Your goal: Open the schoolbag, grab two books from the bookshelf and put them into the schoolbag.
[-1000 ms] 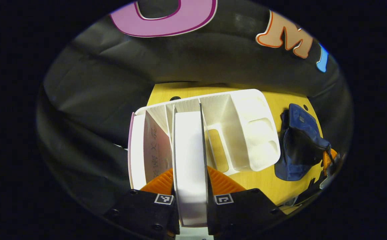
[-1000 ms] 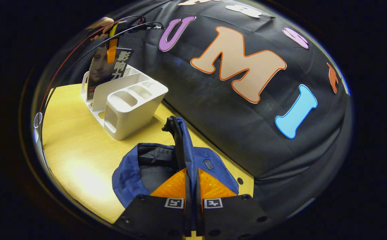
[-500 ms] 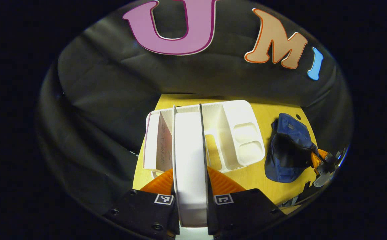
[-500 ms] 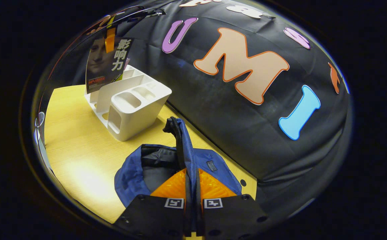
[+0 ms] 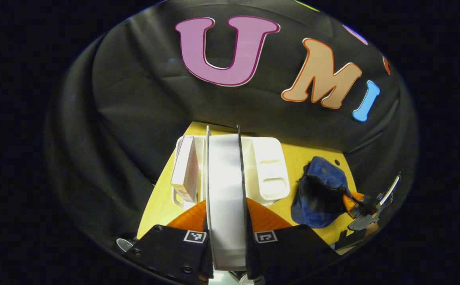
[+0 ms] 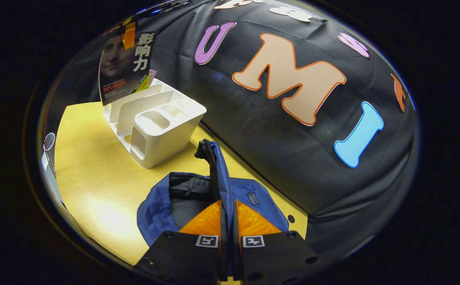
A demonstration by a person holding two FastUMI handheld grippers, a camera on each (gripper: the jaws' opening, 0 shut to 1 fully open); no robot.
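Moved: book [image 5: 226, 198] lifted clear above bookshelf [image 5: 271, 174] | left tool [image 5: 226, 237] pinching it | right tool [image 6: 226, 237] clamped on schoolbag [image 6: 162, 198] strap, mouth open — step: first book carry | next: swing over bag, lower in

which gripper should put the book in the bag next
Left. The left gripper is shut on the book, held above the shelf. The right gripper is shut on the bag strap, holding its mouth open, so it likely should stay there.
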